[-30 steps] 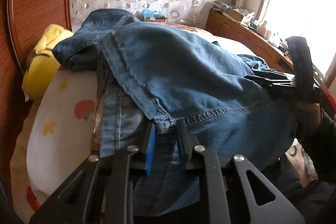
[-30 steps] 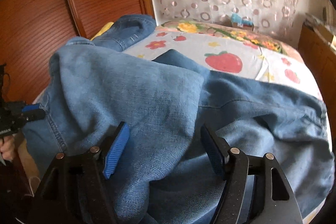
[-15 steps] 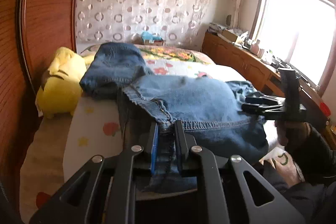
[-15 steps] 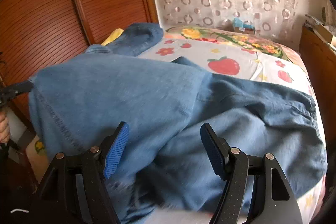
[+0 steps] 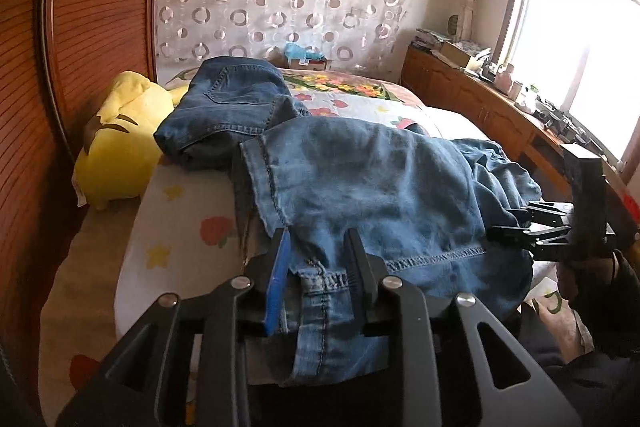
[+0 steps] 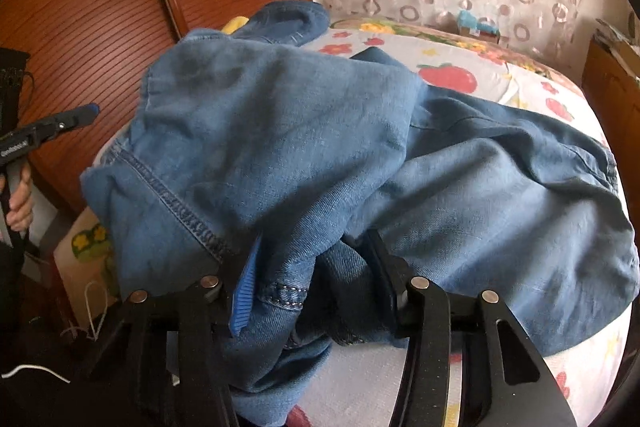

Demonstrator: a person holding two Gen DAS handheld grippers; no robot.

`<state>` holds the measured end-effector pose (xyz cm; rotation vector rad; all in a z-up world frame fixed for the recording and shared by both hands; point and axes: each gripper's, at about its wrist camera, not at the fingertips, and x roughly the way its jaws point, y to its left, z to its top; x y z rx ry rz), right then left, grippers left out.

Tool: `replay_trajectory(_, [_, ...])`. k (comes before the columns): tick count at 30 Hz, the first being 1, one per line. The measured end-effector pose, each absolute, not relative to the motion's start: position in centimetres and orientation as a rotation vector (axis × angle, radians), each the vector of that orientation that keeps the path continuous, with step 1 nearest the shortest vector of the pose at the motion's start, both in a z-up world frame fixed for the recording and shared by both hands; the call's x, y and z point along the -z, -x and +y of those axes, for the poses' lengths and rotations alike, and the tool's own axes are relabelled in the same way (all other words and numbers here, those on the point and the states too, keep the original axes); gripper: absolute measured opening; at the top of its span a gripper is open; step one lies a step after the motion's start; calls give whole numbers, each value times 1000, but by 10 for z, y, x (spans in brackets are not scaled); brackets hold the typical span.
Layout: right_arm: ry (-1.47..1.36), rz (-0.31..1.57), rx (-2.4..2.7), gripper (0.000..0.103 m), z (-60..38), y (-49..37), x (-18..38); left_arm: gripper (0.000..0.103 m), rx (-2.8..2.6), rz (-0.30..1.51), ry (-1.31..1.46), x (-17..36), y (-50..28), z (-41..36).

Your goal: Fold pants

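Light blue denim pants (image 5: 372, 187) lie crumpled across the near end of the bed; they also show in the right wrist view (image 6: 280, 155). My left gripper (image 5: 318, 255) has opened, its jaws apart around the hem seam, which rests loosely between them. My right gripper (image 6: 312, 259) has its jaws partly apart with bunched denim between the pads; it also appears at the right of the left wrist view (image 5: 520, 227), at the pants' right edge. The left gripper shows at the left of the right wrist view (image 6: 80, 117).
Darker folded jeans (image 5: 228, 111) lie at the bed's far left beside a yellow plush toy (image 5: 116, 155). The bed sheet (image 5: 180, 227) has a fruit print. A wooden headboard (image 5: 92, 27) stands left; a cluttered wooden cabinet (image 5: 480, 99) runs along the right under the window.
My left gripper, shut on the hem half a second ago, has opened its jaws. My right gripper has narrowed around bunched denim. The pants have settled lower on the bed.
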<state>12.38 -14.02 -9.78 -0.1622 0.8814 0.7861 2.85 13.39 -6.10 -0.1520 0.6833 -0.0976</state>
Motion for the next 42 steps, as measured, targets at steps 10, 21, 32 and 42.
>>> replay_trajectory(10, [129, 821, -776, 58, -148, -149, 68, 26, 111, 674, 148, 62, -52, 120])
replay_trajectory(21, [87, 884, -742, 59, -138, -234, 71, 26, 125, 726, 132, 78, -85, 102])
replay_trajectory(32, [43, 1001, -835, 23, -112, -266, 92, 26, 95, 737, 137, 82, -102, 111])
replay_trajectory(42, [25, 527, -773, 2, -129, -219, -4, 26, 79, 682, 140, 63, -107, 113])
